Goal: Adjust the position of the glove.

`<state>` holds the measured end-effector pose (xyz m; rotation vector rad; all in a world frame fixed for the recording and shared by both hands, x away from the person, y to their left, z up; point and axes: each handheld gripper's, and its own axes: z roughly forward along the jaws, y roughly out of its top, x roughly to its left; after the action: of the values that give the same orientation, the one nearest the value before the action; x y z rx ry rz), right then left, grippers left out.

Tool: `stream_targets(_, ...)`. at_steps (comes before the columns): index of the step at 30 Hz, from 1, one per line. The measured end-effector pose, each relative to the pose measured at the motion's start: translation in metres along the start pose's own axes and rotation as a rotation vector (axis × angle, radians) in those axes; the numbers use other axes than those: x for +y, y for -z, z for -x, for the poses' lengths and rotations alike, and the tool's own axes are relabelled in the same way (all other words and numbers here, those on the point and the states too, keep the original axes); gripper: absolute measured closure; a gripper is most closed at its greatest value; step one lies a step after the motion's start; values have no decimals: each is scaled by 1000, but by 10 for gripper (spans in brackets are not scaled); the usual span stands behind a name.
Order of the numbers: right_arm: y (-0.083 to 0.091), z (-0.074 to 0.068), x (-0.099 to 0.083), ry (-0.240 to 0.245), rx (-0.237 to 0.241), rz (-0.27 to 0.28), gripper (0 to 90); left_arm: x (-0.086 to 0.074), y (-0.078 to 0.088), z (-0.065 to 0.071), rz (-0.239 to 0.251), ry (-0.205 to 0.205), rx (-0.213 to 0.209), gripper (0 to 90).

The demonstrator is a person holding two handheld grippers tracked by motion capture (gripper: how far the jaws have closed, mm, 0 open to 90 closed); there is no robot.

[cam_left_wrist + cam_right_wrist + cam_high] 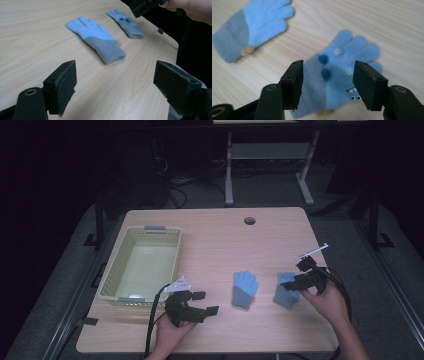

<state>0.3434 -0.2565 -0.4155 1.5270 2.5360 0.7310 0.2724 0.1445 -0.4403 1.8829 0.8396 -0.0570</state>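
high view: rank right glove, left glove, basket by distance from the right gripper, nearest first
1. Right glove: under the right gripper, between its open jaws in the right gripper view.
2. Left glove: mid-table, to its left.
3. Basket: far left of the table.

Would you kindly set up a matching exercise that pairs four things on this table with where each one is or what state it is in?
Things:
1. basket
2. plain glove
3. glove with dark dots
4. left claw

Places or states:
A. lies flat between the other glove and the left claw
B. lies under the right claw, between its open jaws
C. stands at the table's left side, nothing inside
D. open, held near the table's front edge, gripping nothing

Pairs: 1-C, 2-A, 3-B, 4-D
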Motion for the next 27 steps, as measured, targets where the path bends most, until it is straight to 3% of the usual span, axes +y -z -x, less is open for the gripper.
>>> stream_targets(9, -9, 3, -2, -18, -12, -53, 485, -1, -2, 0, -10, -3, -4, 184)
stream_targets(22, -27, -3, 0, 35, -57, -148, 566, -1, -1, 1, -8, -4, -7, 187)
stream_targets(27, -29, -4, -1, 37, -73, -147, 615, -2, -2, 0, -9, 8, -11, 185)
